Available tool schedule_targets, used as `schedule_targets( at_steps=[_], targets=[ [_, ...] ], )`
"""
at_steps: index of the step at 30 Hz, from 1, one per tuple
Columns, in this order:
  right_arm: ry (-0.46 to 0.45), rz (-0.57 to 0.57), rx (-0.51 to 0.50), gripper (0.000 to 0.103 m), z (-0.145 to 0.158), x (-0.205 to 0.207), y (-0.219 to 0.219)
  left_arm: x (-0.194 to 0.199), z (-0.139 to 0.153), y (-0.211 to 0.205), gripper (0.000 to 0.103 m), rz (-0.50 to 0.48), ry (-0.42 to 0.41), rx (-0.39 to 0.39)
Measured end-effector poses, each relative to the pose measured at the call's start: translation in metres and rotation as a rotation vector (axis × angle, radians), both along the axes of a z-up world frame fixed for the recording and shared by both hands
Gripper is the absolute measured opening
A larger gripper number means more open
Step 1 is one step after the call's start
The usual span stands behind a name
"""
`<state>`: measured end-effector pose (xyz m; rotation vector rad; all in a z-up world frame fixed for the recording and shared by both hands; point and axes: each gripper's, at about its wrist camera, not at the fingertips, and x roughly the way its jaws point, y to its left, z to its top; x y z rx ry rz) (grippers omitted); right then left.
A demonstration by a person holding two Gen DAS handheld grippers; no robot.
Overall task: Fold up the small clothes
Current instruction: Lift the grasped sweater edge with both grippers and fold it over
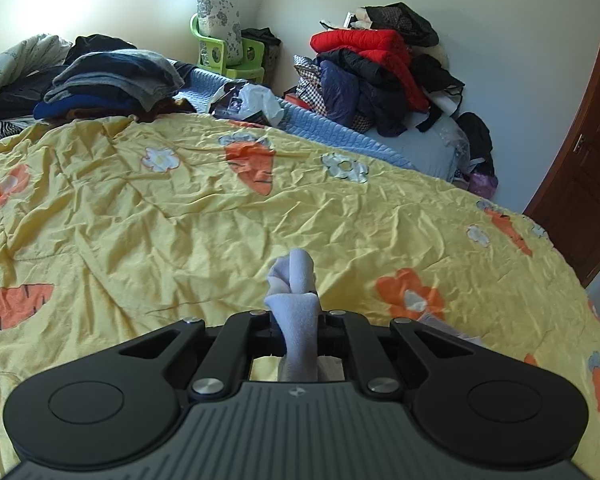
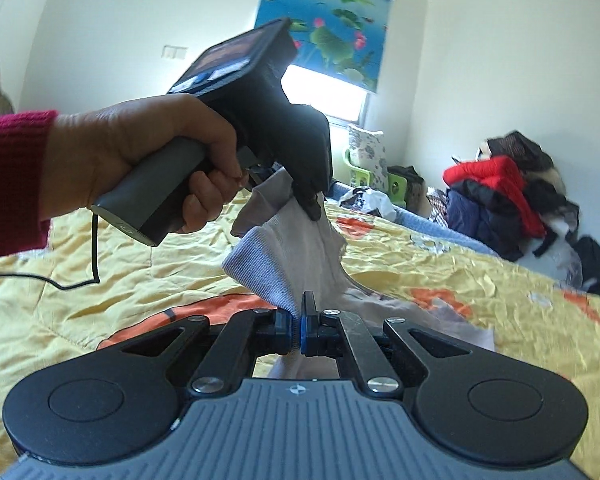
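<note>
A pale sock [image 2: 296, 236] is being held up in the air just above the yellow carrot quilt [image 1: 180, 208], stretched between both tongs; this looks like the lifting step before a fold. Next, I reckon, the two held ends are needing to come together and down onto the quilt. The left gripper [image 2: 310, 200] is pinching the sock's upper part, jaws nearly closed on the cloth. The right gripper [image 2: 298, 320] is clamping the ribbed cuff [image 2: 260, 268], jaws tight together
</note>
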<state>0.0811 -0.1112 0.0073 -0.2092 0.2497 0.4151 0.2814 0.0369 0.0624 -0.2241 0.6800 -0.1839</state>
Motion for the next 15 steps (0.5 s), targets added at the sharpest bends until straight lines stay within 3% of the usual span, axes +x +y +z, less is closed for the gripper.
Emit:
schedule_targets(
  at_steps=[15],
  targets=[
    [0.076, -0.085, 0.193, 0.006, 0.0, -0.004, -0.067, -0.005, 0.022, -0.079, 0.008, -0.092, -0.038, 0.015]
  ],
)
